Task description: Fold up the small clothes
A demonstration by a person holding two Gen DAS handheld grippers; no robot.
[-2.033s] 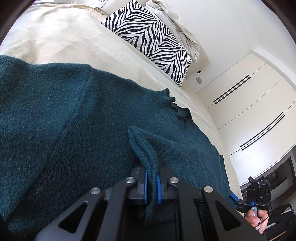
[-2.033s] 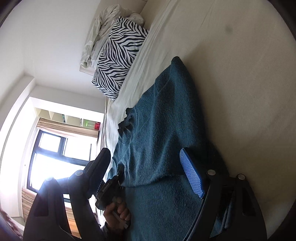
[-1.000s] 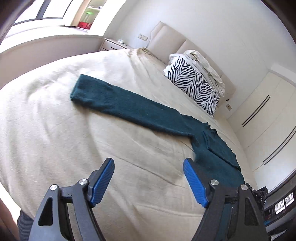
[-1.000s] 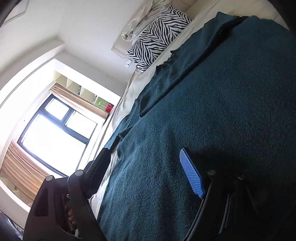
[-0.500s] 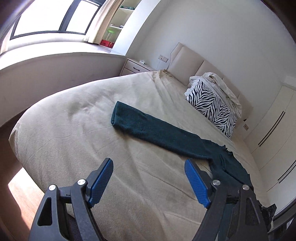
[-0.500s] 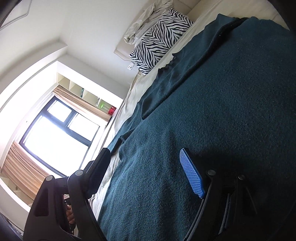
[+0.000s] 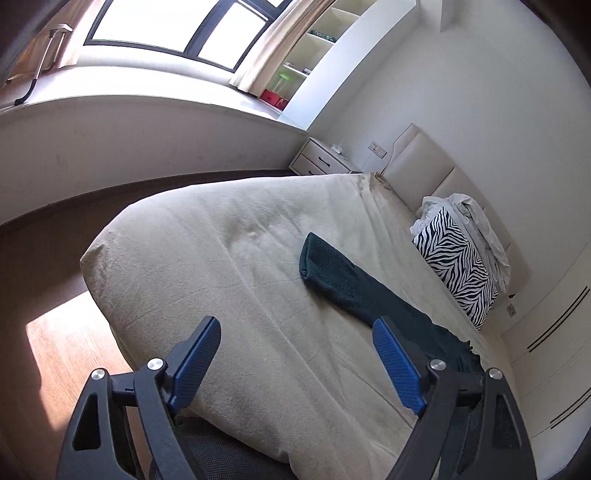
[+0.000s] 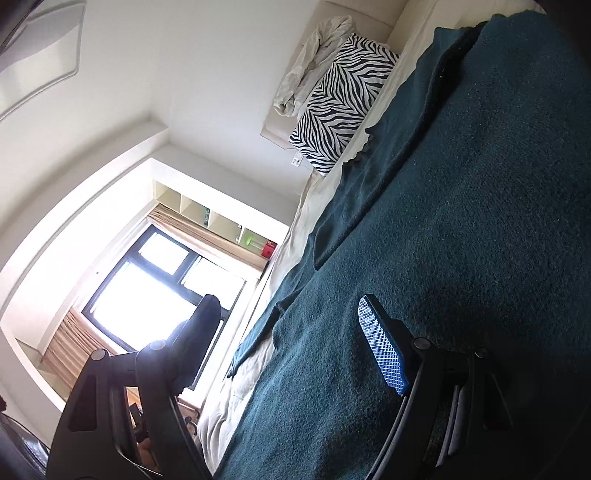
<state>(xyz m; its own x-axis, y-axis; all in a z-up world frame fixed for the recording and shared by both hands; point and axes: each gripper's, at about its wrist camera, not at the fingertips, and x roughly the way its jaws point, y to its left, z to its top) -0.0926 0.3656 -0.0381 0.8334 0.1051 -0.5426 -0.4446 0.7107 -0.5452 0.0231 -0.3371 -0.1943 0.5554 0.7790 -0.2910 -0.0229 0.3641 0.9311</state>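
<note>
Hanging above the near edge of the bed, the left gripper has its blue pads wide apart with nothing between them. Past its right finger a sleeve of the sweater stretches across the beige cover, cuff toward the window. On the other side, the right gripper is spread just as wide and holds nothing; its right pad sits low over the sweater's body, though contact cannot be told. That dark teal knit lies flat on the bed, filling most of the right view. Beyond it a zebra pillow leans by the headboard
</note>
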